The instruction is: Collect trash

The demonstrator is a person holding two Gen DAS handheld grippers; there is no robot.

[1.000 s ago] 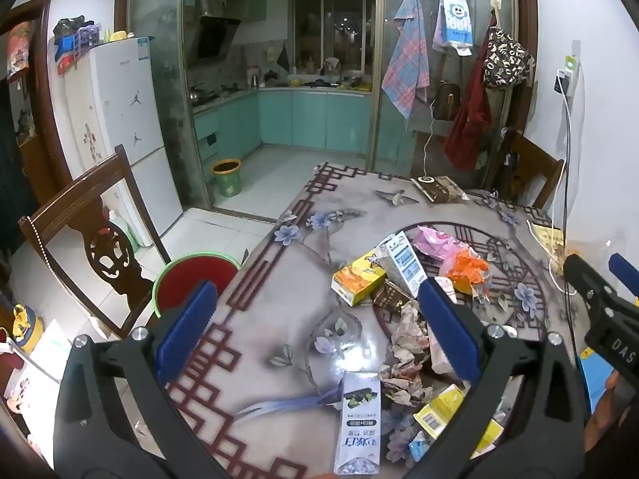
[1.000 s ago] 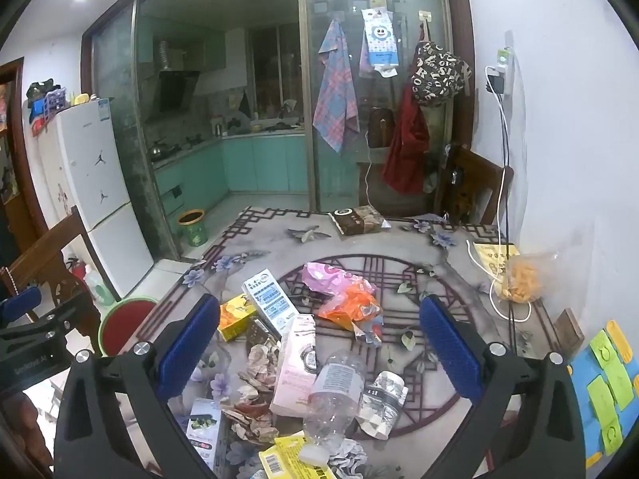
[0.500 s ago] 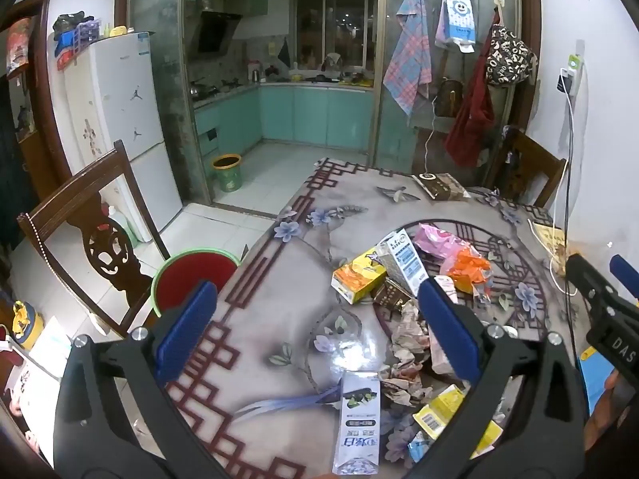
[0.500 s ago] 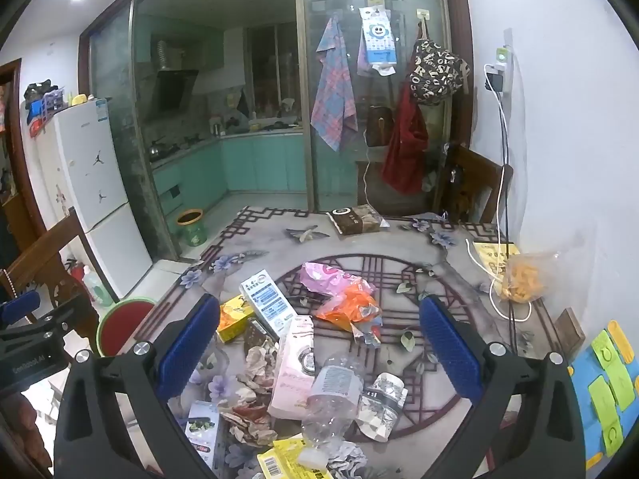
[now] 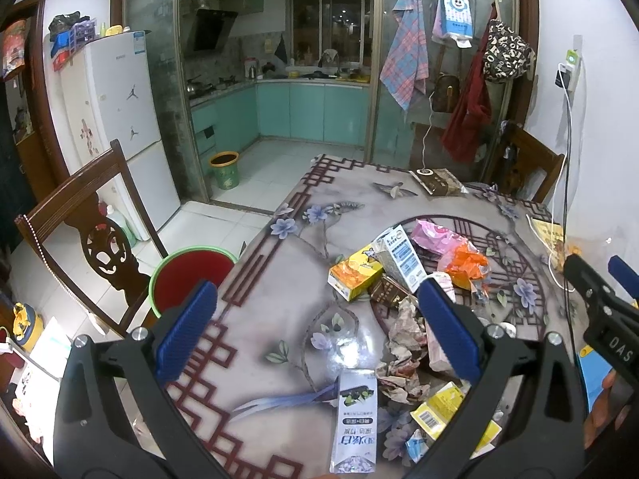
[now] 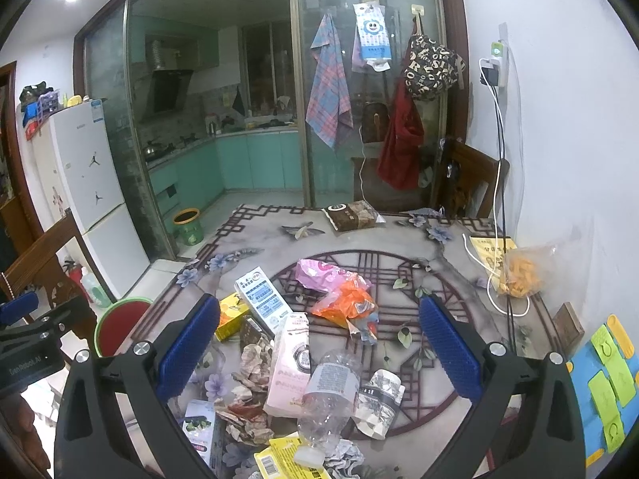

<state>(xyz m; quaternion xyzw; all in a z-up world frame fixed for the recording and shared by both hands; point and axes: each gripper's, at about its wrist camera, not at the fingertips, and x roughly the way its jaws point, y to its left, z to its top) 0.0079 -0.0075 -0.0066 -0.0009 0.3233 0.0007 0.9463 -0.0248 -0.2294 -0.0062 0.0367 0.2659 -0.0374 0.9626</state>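
Trash lies heaped on the patterned table [image 5: 287, 279]: an orange carton [image 5: 353, 275], a white and blue carton [image 5: 401, 257], pink and orange wrappers [image 5: 451, 247], crumpled paper [image 5: 403, 331], a white carton [image 5: 355, 423]. The right wrist view shows the same heap with a crushed clear bottle [image 6: 327, 395] and a pink carton [image 6: 289, 363]. My left gripper [image 5: 319, 331] is open and empty above the table's near left. My right gripper [image 6: 317, 343] is open and empty above the heap. A red bin with a green rim [image 5: 187, 275] stands on the floor left of the table.
A wooden chair [image 5: 86, 239] stands left of the bin, another chair [image 5: 527, 167] at the far right. A brown packet [image 5: 437, 181] lies at the table's far end. A bag of orange snacks [image 6: 523, 271] and a white cable [image 6: 495, 207] sit by the right wall.
Both grippers have drifted slightly; the view has shifted a little. Both stay open and empty, and the trash has not moved.
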